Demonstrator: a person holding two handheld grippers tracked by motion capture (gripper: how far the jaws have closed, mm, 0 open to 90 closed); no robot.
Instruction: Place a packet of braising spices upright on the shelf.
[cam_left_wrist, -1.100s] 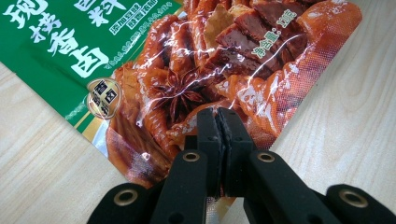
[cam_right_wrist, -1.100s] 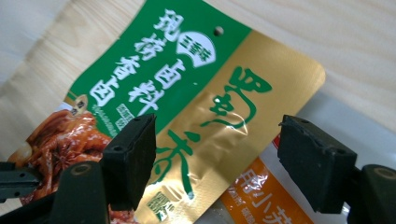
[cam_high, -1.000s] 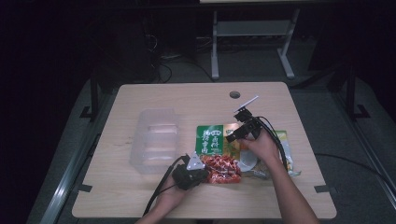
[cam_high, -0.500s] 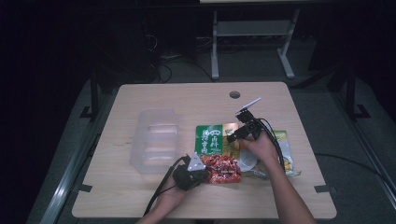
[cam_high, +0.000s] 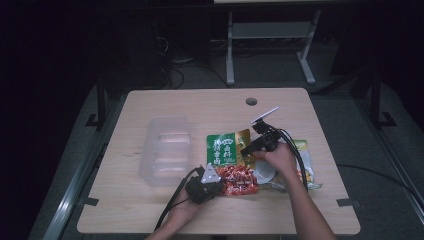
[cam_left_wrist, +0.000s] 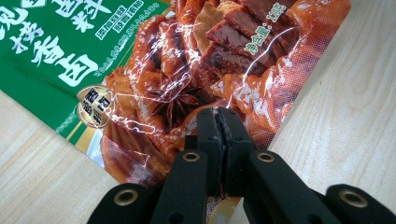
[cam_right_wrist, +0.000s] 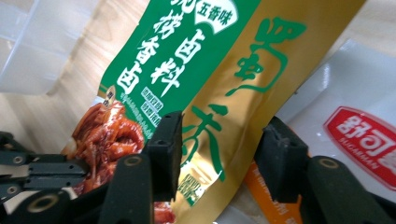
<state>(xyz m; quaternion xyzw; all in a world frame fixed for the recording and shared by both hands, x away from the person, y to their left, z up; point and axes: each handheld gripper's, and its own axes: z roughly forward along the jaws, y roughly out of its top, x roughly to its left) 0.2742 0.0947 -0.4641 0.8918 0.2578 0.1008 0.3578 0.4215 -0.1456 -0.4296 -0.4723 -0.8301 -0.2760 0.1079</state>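
Jaws of the right gripper (cam_right_wrist: 219, 149), just closing, straddle the green-and-gold packet (cam_right_wrist: 210, 79).

A clear plastic box (cam_high: 166, 150) is blocking the left side; the far wooden table (cam_high: 200, 105) is lying free.

The green-and-gold foil spice pouch (cam_right_wrist: 196, 93) reads "五香味" and "卤料"; the white plastic packet (cam_right_wrist: 355, 135) bears "SUGARMAN" on red.

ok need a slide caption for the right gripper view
Right gripper with jaws apart around the gold edge of a green seasoning packet.
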